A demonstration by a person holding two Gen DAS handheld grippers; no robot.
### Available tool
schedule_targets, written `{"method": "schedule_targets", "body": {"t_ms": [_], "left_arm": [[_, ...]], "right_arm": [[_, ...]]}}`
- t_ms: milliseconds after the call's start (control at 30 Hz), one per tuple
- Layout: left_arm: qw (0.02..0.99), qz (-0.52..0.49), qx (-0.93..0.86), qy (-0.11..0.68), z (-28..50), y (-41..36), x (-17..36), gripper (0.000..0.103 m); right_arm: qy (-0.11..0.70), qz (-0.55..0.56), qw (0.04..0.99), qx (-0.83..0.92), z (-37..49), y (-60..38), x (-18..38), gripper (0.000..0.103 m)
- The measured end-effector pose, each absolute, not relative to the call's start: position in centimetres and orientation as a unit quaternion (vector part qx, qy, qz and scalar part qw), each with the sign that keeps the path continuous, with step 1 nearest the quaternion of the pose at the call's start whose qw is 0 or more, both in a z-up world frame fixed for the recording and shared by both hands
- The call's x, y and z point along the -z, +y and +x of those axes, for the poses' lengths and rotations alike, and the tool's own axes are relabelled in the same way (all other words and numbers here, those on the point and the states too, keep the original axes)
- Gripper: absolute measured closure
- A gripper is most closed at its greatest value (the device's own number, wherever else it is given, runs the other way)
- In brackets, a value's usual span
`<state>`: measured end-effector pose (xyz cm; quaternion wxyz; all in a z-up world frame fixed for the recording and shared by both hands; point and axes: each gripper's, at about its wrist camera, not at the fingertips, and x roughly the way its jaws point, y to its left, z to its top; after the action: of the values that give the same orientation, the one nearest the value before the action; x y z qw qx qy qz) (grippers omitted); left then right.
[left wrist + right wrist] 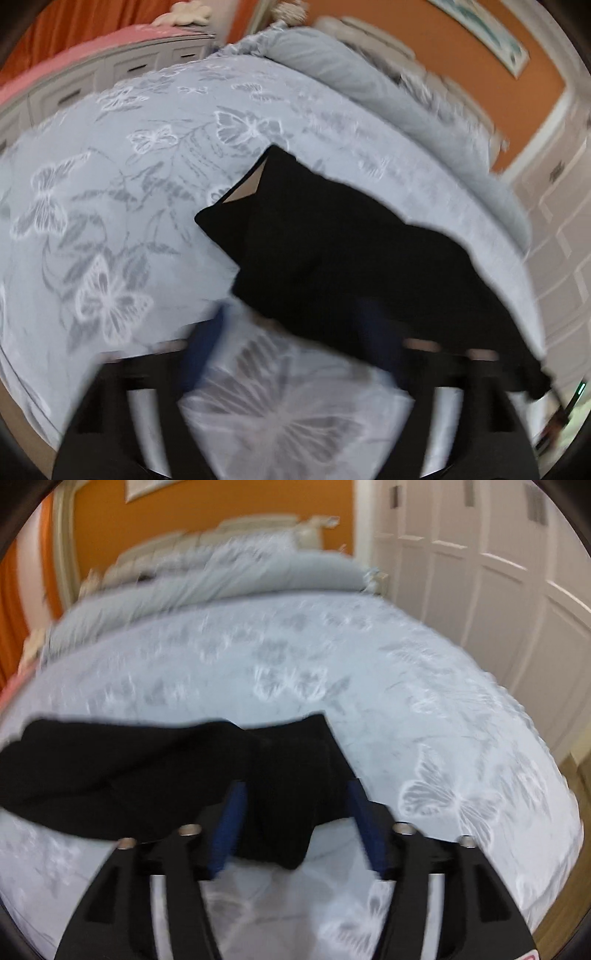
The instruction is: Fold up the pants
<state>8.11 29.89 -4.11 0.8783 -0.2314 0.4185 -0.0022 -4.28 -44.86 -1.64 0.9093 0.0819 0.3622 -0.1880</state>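
Black pants (351, 258) lie bunched on the pale blue butterfly bedspread (110, 184), with a tan inner label showing at the top edge. My left gripper (291, 339) is blurred and stands open wide just below the pants' near edge; its right finger is lost against the dark cloth. In the right wrist view the pants (147, 775) stretch off to the left, and one folded end lies between the blue pads (229, 823) of my right gripper (297, 823). That gripper is open, and its pads stand beside the cloth without squeezing it.
Grey pillows (332, 62) and a padded headboard (258, 528) close off the far end of the bed. White wardrobe doors (480, 572) run along the bed's right side. A white chest of drawers (74, 85) with a pink top stands to the left.
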Motion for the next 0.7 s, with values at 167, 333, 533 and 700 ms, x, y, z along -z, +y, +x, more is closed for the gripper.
{"method": "schedule_targets", "body": {"t_ms": [167,333,533,700], "left_arm": [[0.837,-0.31,0.016,0.45,10.2,29.4,5.7,0.01],[0.774,-0.404,0.025,0.487,12.9,29.4,9.3,0.037],[0.766,-0.395,0.016,0.507,13.8,29.5,9.4,0.065],[0.777,-0.347,0.011,0.525,14.8,29.5,9.5,0.097]], "right_arm": [[0.317,0.207,0.92,0.104,-5.7,-41.5,-0.7,0.025],[0.366,0.282,0.886,0.04,-1.1,-39.3,2.0,0.024],[0.407,0.398,0.82,0.064,6.8,-42.7,6.5,0.024],[0.418,0.395,0.813,0.089,11.2,-43.1,9.2,0.099]]}}
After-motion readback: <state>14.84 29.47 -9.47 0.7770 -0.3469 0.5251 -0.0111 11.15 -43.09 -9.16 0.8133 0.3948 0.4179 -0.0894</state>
